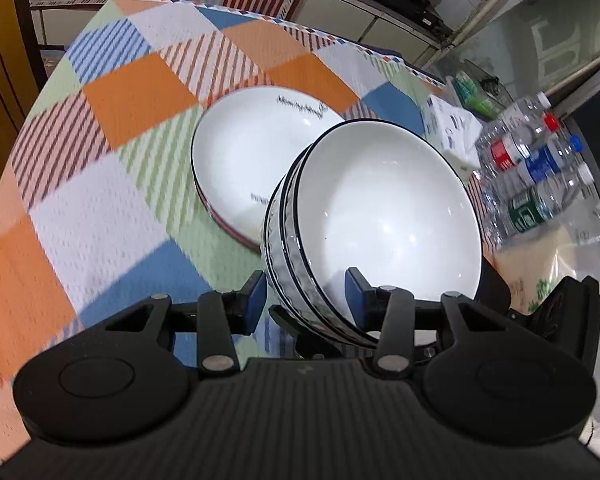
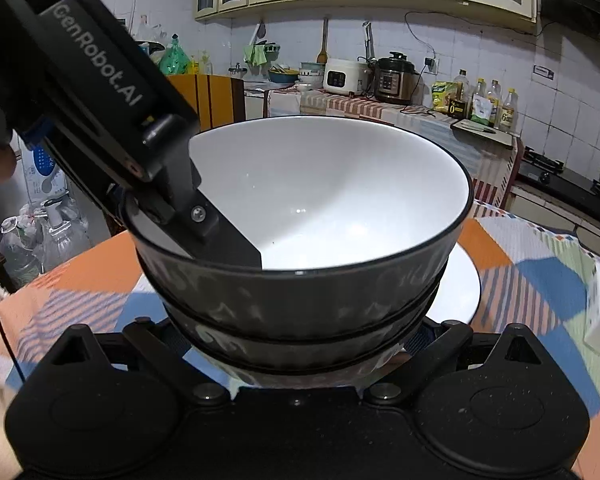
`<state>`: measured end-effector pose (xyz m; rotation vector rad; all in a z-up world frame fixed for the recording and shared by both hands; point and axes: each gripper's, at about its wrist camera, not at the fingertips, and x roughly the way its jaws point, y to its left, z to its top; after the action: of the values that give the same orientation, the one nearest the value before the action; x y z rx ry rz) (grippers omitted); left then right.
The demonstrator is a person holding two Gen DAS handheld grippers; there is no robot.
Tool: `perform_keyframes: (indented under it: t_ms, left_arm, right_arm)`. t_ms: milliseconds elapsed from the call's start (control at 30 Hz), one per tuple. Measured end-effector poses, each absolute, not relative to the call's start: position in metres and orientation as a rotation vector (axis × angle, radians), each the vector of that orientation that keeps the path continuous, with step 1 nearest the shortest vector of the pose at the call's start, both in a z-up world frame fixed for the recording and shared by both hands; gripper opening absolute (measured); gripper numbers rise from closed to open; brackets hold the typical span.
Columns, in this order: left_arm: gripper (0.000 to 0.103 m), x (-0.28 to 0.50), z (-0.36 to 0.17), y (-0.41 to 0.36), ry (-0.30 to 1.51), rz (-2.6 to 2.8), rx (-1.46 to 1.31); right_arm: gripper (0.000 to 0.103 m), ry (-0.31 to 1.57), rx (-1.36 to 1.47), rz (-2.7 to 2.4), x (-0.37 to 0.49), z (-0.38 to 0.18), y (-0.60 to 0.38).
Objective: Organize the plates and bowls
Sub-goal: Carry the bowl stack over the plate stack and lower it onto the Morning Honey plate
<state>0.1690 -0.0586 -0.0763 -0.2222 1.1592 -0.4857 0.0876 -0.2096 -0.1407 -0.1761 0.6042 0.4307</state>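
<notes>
Black ribbed claw body (image 1: pixel 306 300), blue pads (image 1: pixel 256 300), white "GenRobot.AI" lettering, silver screw

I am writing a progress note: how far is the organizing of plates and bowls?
Done: plates lie stacked on the checked tablecloth; bowls are nested. In hand: the left gripper grips the bowl stack's rim, the right gripper flanks its base. Left: setting the stack down.

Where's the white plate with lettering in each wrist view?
Left wrist: white plate lies centre frame on the checked tablecloth, up-left of the stacked bowls.
Right wrist: only its rim shows, lower right, behind and below the stacked bowls.
Shared landmark: the stacked bowls.
</notes>
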Motion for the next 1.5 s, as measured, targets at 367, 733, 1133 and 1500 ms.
perform_keyframes:
  t_ms: [367,733,1133,1500]
  left_arm:
    - [0.041,0.240,-0.098,-0.080,1.164,-0.443,-0.174]
    - [0.041,0.277,-0.127,-0.091,1.185,-0.437,-0.199]
    - [0.043,0.278,-0.130,-0.100,1.141,-0.437,-0.181]
    - [0.045,0.272,-0.128,-0.098,1.088,-0.434,-0.195]
  right_arm:
    - [0.100,0.657,-0.136,0.416,0.152,-0.156,-0.217]
    - [0.100,0.757,-0.140,0.397,0.194,-0.174,-0.221]
    - [0.101,0.776,-0.107,0.373,0.198,-0.180,-0.226]
    - [0.101,0.782,-0.096,0.328,0.193,-0.182,-0.228]
